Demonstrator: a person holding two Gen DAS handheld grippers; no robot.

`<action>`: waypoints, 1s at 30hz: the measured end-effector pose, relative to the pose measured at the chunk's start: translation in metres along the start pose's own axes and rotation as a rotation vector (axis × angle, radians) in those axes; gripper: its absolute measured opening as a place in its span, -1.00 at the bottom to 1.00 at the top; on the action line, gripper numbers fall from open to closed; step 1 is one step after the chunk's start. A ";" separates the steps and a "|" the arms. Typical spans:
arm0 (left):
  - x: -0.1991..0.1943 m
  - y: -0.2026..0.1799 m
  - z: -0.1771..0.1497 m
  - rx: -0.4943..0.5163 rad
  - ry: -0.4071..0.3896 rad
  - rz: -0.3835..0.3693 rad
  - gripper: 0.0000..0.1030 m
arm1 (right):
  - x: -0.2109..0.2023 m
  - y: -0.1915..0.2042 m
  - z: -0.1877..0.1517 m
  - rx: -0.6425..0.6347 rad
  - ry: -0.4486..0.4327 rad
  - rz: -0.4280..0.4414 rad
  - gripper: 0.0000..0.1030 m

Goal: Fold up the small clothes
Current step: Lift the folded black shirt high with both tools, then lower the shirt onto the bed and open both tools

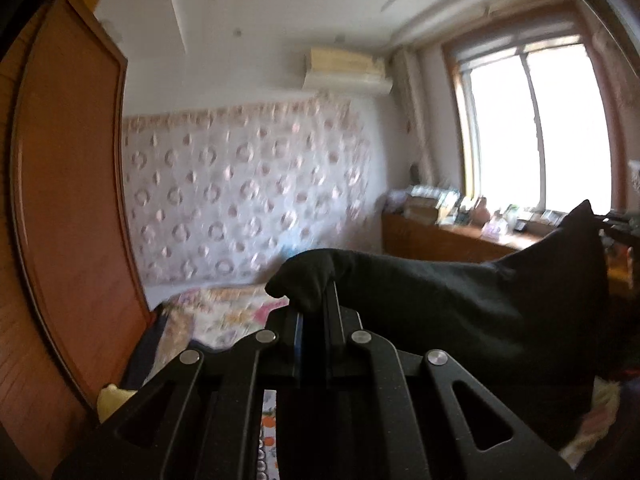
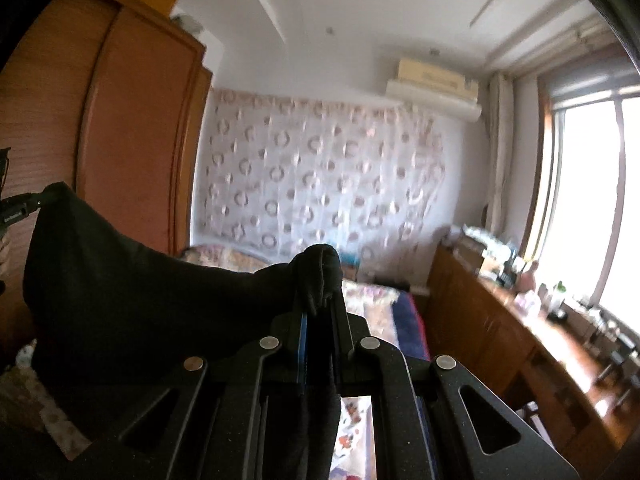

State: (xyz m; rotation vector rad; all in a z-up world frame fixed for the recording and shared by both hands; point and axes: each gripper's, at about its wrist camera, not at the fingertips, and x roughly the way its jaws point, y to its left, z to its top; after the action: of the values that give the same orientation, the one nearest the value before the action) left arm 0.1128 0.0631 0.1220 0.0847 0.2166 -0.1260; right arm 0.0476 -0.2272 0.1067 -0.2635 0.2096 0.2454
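A: What do we see around us, going from the left?

B: We see a big orange-brown wardrobe (image 1: 68,200). Next comes a white curtain (image 1: 248,188) with round pink rings, hung on the far wall. Above it sits an air conditioner (image 1: 348,80) with a flat box on top. Then a bright window (image 1: 532,128), and under it a long wooden cabinet (image 2: 500,320) crowded with little bottles and boxes.

A: Can we read any words?

B: No. It is all too blurry.

A: What is under us?

B: A bed (image 1: 224,312) with a flowery cover. The ceiling is white.

A: Where is the black cloth (image 1: 460,300)?

B: We hold it up in the air over the bed, stretched between our two claws. It sags in the middle and hides part of the bed.

A: What are our claws doing?

B: Our left gripper (image 1: 316,292) is pressed together and pinches one corner of the cloth. Our right gripper (image 2: 320,280) is pressed together too and pinches the other corner. Nothing else stands in the way.
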 end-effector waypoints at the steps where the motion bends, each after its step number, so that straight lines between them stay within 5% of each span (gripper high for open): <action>1: 0.023 0.000 -0.009 0.011 0.039 0.024 -0.84 | 0.023 0.000 -0.006 0.002 0.035 -0.006 -0.82; 7: 0.123 -0.002 -0.052 0.054 0.216 0.066 -0.84 | 0.145 0.004 -0.036 0.010 0.219 0.001 -0.82; 13: 0.176 -0.008 -0.063 0.063 0.292 0.064 -0.84 | 0.224 0.004 -0.026 0.040 0.317 -0.005 -0.82; 30: 0.252 -0.016 -0.071 0.050 0.417 0.023 -0.77 | 0.283 -0.017 -0.023 0.094 0.443 -0.032 -0.82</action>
State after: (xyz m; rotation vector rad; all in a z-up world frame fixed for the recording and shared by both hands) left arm 0.3400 0.0255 -0.0031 0.1634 0.6285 -0.0899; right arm 0.3165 -0.1899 0.0226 -0.2248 0.6528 0.1423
